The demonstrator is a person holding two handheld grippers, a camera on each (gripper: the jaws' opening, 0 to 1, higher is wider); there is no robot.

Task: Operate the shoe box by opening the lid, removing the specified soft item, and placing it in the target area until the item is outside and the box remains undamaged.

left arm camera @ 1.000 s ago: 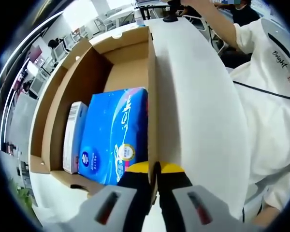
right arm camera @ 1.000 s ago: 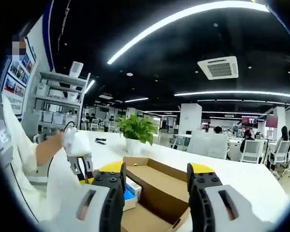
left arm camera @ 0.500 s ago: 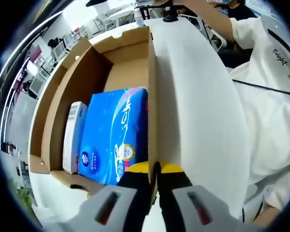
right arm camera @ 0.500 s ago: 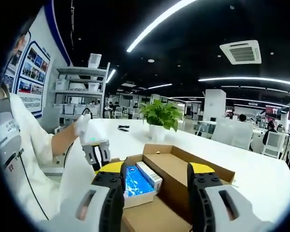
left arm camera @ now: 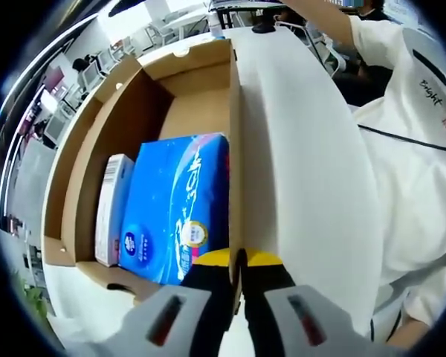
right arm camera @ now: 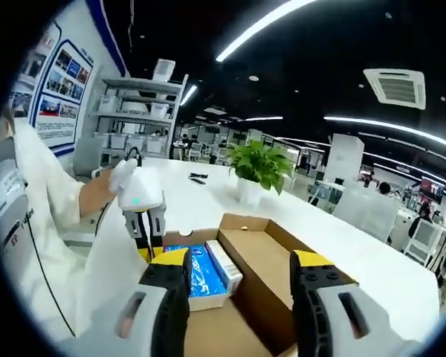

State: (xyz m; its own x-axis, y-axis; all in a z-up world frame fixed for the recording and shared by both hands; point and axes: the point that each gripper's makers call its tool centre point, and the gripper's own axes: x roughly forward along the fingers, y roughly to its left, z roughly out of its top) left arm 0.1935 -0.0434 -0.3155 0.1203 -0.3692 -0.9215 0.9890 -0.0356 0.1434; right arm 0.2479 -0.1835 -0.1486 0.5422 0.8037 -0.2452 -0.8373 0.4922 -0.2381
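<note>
Cardboard shoe box (left arm camera: 134,126) unchanged; right tool (right arm camera: 241,268) now looks lower.

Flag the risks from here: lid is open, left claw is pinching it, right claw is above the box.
1. The left claw is shut on the edge of the open lid; pulling it further back could crease or tear the cardboard hinge.
2. The blue tissue pack sits tight between the lid-side wall and the white carton, so the open right claw may snag the carton or scrape the wall.
3. If the lid slips free, it could fall onto the right claw.
</note>
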